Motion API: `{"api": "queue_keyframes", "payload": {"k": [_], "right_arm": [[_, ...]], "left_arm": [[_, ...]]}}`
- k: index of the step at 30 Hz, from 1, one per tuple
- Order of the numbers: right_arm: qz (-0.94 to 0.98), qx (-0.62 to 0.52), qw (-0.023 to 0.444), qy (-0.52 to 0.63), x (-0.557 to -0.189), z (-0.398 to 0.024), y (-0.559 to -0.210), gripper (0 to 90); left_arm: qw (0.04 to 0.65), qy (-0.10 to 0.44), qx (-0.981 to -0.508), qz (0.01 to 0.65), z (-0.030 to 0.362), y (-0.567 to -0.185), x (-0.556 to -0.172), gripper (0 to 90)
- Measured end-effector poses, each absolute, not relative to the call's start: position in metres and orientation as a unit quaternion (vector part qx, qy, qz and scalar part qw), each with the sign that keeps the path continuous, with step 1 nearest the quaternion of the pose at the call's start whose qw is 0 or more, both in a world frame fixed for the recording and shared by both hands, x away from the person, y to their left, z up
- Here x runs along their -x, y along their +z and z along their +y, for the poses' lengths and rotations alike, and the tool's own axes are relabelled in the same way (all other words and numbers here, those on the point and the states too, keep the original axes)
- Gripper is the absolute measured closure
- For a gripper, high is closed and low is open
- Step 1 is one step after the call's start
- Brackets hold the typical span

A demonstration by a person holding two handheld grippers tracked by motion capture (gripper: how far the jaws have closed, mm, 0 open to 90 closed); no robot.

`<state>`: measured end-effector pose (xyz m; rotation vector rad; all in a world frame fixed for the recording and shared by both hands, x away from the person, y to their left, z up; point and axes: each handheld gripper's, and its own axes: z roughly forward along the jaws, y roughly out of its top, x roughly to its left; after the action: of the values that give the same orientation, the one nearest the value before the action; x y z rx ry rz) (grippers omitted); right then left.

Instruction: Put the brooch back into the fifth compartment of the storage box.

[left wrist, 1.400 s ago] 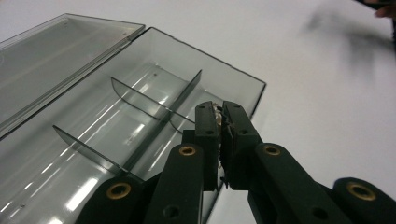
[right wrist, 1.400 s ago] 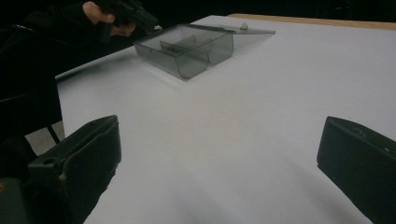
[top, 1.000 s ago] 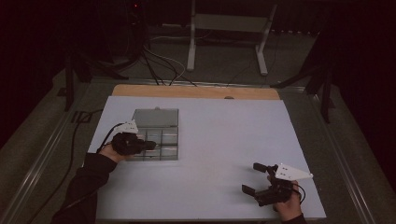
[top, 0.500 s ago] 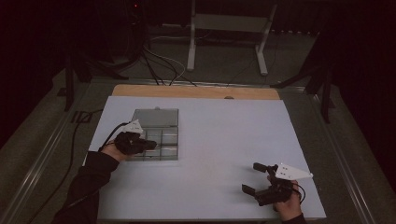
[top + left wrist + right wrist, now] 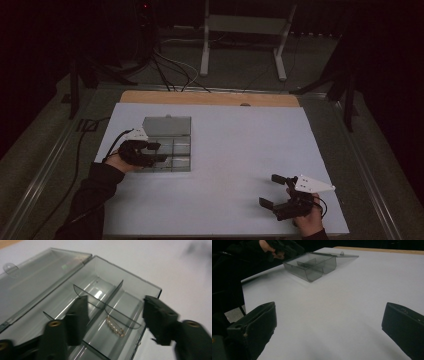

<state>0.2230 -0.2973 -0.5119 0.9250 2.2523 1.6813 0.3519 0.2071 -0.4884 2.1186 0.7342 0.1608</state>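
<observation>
A clear grey plastic box (image 5: 175,152) with dividers stands at the table's left, its lid (image 5: 167,126) folded open behind it. My left gripper (image 5: 161,152) hovers over the box's left side, open. In the left gripper view its jaws (image 5: 116,302) straddle a divider, with a small gold pin set with pearls (image 5: 115,326) lying in the compartment below and nothing held between them. My right gripper (image 5: 268,190) rests near the table's front right corner, open and empty. From the right gripper view (image 5: 330,308) the box (image 5: 312,267) is far off, with the other hand (image 5: 270,247) behind it.
A white sheet covers the table (image 5: 240,150), and a wooden strip (image 5: 210,98) shows along its far edge. Cables (image 5: 80,150) trail off the left side. A metal stand (image 5: 245,30) is on the floor behind the table.
My left gripper has edged slightly right, further over the box. The right gripper has stayed put.
</observation>
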Motion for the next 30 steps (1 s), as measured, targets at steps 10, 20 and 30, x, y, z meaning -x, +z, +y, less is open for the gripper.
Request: {"api": "queue_keyframes", "payload": {"k": [10, 20, 30], "right_arm": [[0.759, -0.311, 0.092, 0.565, -0.223, -0.297, -0.512, 0.0], [0.759, -0.308, 0.091, 0.566, -0.223, -0.297, -0.511, 0.0], [0.759, -0.308, 0.09, 0.566, -0.224, -0.297, -0.511, 0.0]], "left_arm": [[0.44, 0.048, -0.843, 0.306, 0.21, -0.483, -0.345, 2.9], [0.471, 0.084, -0.821, 0.311, 0.219, -0.473, -0.332, 0.9], [0.487, 0.089, -0.812, 0.308, 0.222, -0.475, -0.309, 1.0]]}}
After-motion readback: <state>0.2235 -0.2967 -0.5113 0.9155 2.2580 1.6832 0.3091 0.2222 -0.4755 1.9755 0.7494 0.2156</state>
